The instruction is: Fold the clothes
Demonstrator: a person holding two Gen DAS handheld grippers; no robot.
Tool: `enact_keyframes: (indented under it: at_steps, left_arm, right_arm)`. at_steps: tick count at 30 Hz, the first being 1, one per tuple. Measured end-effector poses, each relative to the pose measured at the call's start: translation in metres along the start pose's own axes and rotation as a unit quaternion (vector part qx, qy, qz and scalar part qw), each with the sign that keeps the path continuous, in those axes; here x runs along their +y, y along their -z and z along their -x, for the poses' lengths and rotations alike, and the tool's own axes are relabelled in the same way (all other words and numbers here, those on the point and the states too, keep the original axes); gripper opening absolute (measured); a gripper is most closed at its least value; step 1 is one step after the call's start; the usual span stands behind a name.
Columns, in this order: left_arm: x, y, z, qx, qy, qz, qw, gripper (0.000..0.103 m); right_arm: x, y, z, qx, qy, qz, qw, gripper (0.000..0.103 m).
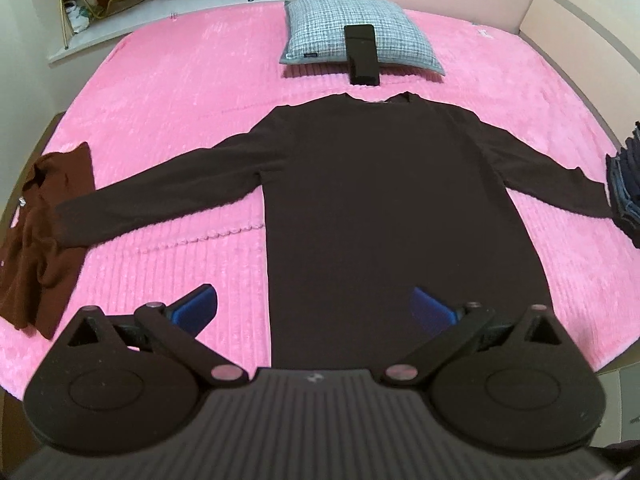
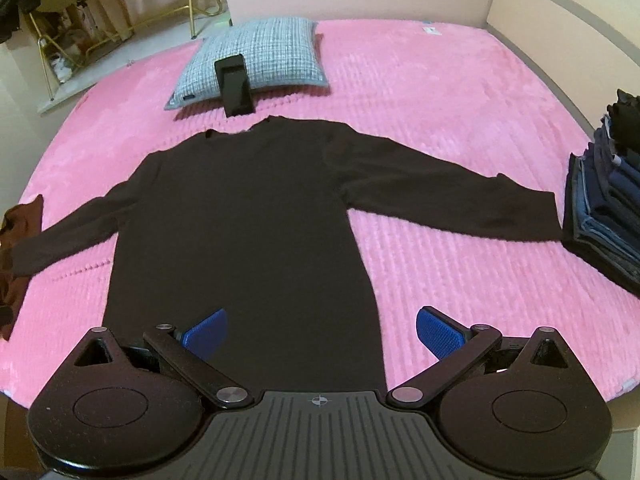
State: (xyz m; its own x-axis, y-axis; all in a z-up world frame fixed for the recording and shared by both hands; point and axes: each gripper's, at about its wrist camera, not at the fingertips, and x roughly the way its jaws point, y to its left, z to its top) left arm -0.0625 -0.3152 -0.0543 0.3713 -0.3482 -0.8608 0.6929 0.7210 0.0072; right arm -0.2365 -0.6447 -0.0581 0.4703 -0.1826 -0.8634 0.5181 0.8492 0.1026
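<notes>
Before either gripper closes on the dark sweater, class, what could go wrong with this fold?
1. The dark sweater's left cuff overlaps the rust-brown garment, so a grab there may lift both.
2. Its right cuff lies against the folded stack; pulling that sleeve could disturb the stack.
3. The black phone leans on the pillow near the collar and might tip.

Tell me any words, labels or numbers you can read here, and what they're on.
No text is readable.
Small dark tag on the checked pillow: too blurred to read.
Small white label on the pink bedspread: too small to read.
Dark sweater: no print visible.
</notes>
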Motion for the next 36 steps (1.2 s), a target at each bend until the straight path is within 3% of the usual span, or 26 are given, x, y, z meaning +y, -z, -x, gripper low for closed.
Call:
enact_keyframes:
  at_steps: [25,36]
  left_arm:
    - [-0.030,0.019,0.003,0.022,-0.010,-0.050,0.9985,0.102]
    - [-0.022,0.038,0.014,0.028,-0.041,-0.012,0.9987,0.102]
  right_arm:
    - [0.035,0.028,-0.010,0.058,0.000,0.090,0.994,0.103]
    - [0.040,0.036,-0.023,0.075,-0.031,0.120,0.989,0.103]
